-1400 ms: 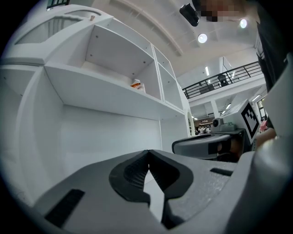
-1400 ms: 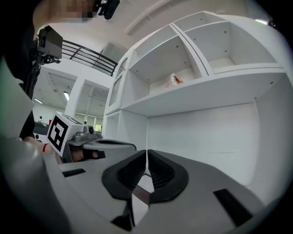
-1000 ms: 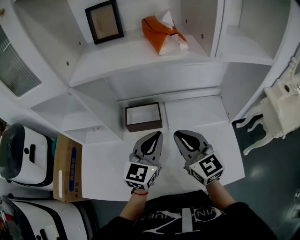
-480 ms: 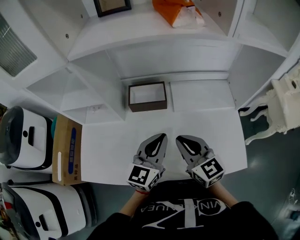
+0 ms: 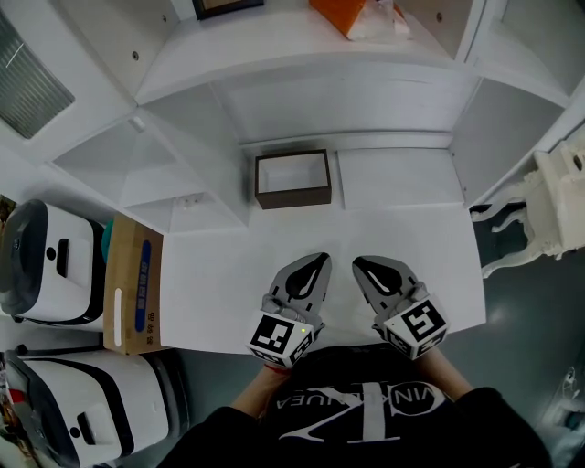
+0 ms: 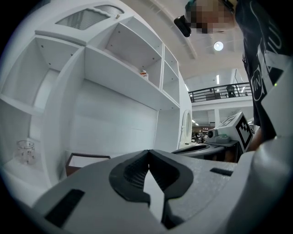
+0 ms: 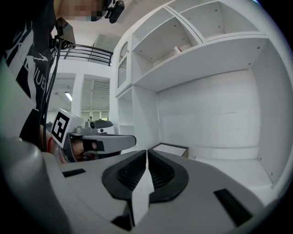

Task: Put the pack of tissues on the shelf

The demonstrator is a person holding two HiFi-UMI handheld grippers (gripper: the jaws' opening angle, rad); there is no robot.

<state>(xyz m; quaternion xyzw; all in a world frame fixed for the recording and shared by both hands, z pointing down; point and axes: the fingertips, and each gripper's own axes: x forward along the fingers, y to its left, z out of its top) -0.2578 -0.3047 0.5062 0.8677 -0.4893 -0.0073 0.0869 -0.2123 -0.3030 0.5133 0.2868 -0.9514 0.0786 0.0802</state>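
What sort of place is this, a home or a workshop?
Probably a mock room inside a large hall, not a home: a nearly bare white shelf unit, a balcony railing beyond it, and white machines beside a cardboard box.

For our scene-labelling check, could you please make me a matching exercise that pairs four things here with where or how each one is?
Things:
1. pack of tissues
2. brown box
3. cardboard box
4. right gripper

Places or states:
A. on the desk, towards its back
B. shut, near the desk's front edge
C. on the upper shelf
D. off the desk, to its left in the head view

Pairs: 1-C, 2-A, 3-D, 4-B
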